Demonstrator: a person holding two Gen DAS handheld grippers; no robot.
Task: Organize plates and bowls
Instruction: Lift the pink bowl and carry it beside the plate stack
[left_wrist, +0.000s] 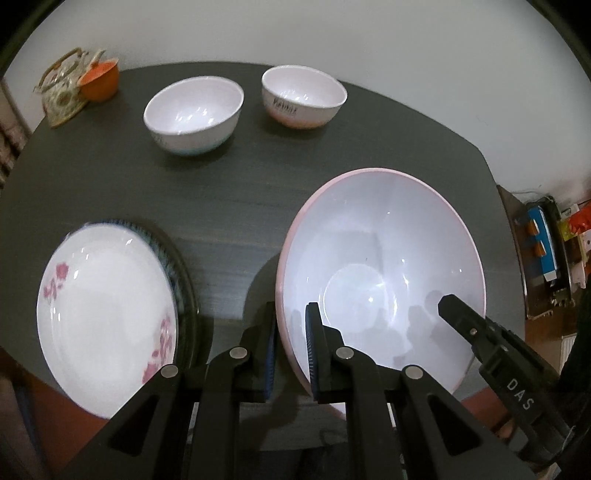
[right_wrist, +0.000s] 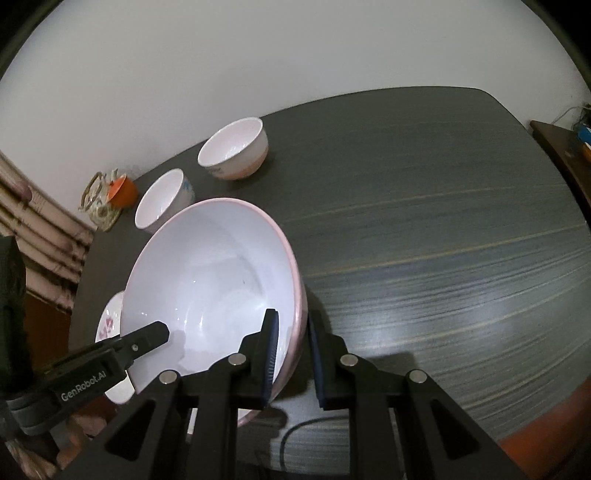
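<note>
A: What does the left gripper (left_wrist: 291, 347) hold?
B: The big pink bowl's (left_wrist: 384, 266) left rim, clamped between its fingers; the right gripper (right_wrist: 291, 350) pinches the opposite rim.
A: And the flowered plate (left_wrist: 107, 314)?
B: On the table (left_wrist: 229, 206), left of the left gripper

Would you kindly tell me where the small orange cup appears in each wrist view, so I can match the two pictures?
Left wrist view: the orange cup is at the upper left, at the table's far corner, against the patterned teapot.
Right wrist view: the cup is at mid-left, by that teapot.
Shared landmark: the large pink-rimmed bowl that both grippers straddle.
</note>
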